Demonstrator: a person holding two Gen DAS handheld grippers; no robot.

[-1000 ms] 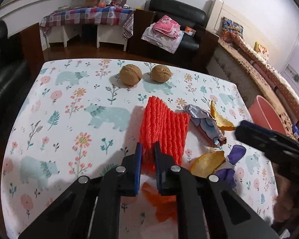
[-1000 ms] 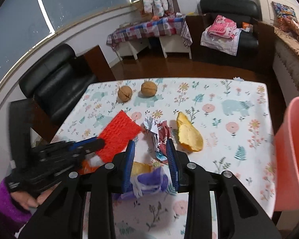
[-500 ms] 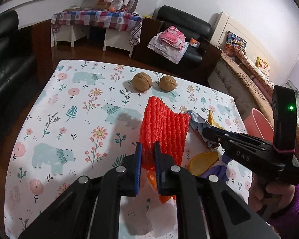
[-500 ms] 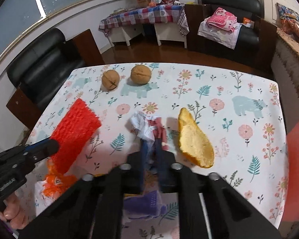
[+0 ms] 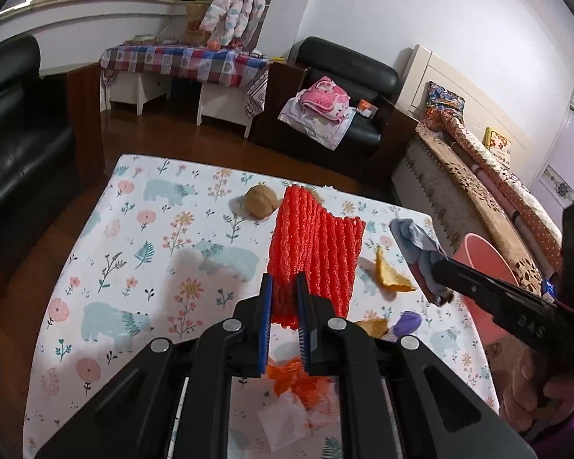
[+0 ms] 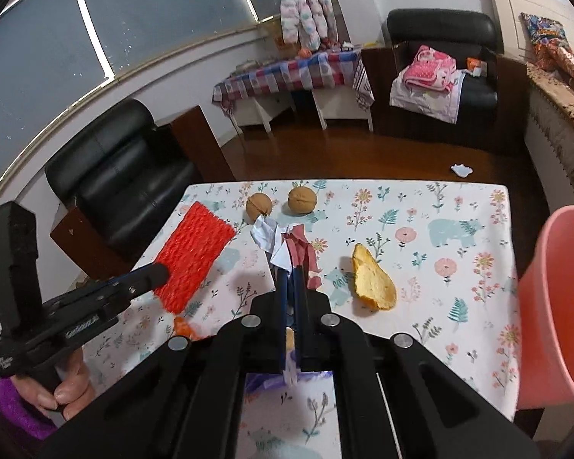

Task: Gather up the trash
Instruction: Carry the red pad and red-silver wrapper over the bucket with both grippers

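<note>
My left gripper [image 5: 284, 287] is shut on a red foam fruit net [image 5: 317, 252] and holds it up above the floral tablecloth [image 5: 134, 267]; the net also shows in the right wrist view [image 6: 191, 260]. My right gripper [image 6: 291, 279] is shut on a crumpled white-and-red wrapper [image 6: 287, 244], lifted off the table; it shows grey-blue in the left wrist view [image 5: 421, 252]. A pink bin [image 6: 555, 306] stands at the table's right edge.
Two walnuts [image 6: 281, 202] lie at the far side of the table. A yellow peel [image 6: 375, 283] lies to the right of my right gripper. Orange scraps and a tissue [image 5: 291, 394] and a purple scrap [image 5: 407, 321] lie near the front. Black sofas surround the table.
Both grippers have risen from the table with their items. The right gripper shut on the wrapper and lifted it; the left raised the red net.
</note>
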